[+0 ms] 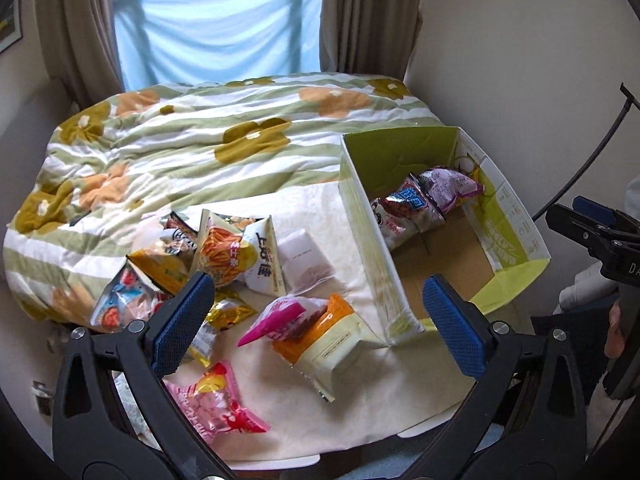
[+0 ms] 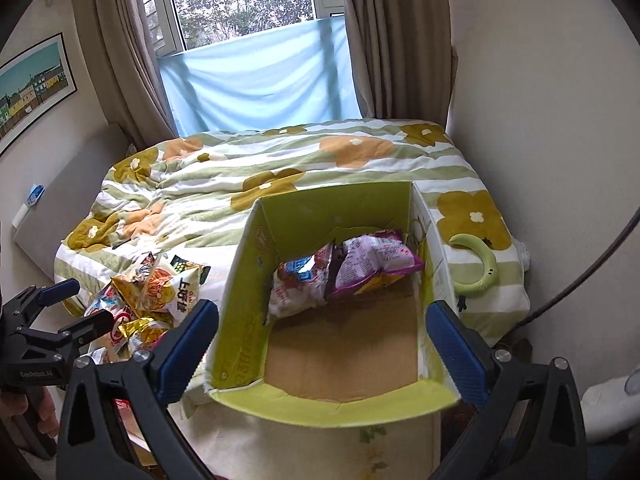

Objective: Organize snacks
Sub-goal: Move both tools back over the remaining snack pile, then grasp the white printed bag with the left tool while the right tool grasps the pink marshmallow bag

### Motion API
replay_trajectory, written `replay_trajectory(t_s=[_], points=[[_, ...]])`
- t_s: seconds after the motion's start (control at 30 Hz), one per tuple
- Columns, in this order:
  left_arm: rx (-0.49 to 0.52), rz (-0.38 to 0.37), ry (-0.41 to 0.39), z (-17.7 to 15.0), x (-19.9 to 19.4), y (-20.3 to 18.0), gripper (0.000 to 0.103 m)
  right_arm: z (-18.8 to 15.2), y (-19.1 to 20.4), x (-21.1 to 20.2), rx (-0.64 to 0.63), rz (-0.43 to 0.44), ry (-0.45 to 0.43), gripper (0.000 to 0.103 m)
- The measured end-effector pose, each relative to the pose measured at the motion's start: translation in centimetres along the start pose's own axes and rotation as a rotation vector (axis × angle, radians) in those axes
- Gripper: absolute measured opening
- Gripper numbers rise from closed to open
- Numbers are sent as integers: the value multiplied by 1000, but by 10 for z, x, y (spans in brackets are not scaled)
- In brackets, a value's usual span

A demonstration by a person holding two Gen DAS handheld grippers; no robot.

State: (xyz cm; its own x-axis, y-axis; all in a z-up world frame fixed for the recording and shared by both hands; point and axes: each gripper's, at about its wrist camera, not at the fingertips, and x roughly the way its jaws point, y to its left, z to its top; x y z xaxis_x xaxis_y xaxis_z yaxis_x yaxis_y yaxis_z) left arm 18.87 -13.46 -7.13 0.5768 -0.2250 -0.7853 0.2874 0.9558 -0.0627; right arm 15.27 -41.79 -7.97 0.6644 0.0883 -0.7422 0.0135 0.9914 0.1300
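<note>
A pile of snack packets (image 1: 224,258) lies on a cream cloth on the bed, left of an open green cardboard box (image 1: 362,216). Nearest my open, empty left gripper (image 1: 318,320) are an orange-and-cream packet (image 1: 332,340), a pink-topped packet (image 1: 280,316) and a pink candy packet (image 1: 218,404). The box (image 2: 244,280) holds two packets at its far end: a red-white one (image 2: 298,284) and a purple one (image 2: 372,260). My right gripper (image 2: 320,344) is open and empty above the box's near end. The left gripper shows in the right wrist view (image 2: 86,304), open.
A floral quilt (image 1: 180,140) covers the bed behind. A green crescent-shaped object (image 2: 480,268) lies on the quilt right of the box. Walls stand close on the right; a window with curtains (image 2: 256,76) is at the back. The right gripper (image 1: 596,224) shows at the left wrist view's right edge.
</note>
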Motion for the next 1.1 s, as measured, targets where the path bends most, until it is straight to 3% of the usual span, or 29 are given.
replay_trajectory(t_s=[0.27,0.57,0.77,1.1], points=[[2,0,5,-61,-31,55,103,-60,56,-17,39,1,12,103],[-2,64,41,-116,-51,119,103,-113,128,-11,22,42,69,103],[-52,111,98,-146,-32,165,103,-133,164,14,28,123,117,103],[-134,163,248,-173,34,213,103,-156,209,104,52,323,268,103]])
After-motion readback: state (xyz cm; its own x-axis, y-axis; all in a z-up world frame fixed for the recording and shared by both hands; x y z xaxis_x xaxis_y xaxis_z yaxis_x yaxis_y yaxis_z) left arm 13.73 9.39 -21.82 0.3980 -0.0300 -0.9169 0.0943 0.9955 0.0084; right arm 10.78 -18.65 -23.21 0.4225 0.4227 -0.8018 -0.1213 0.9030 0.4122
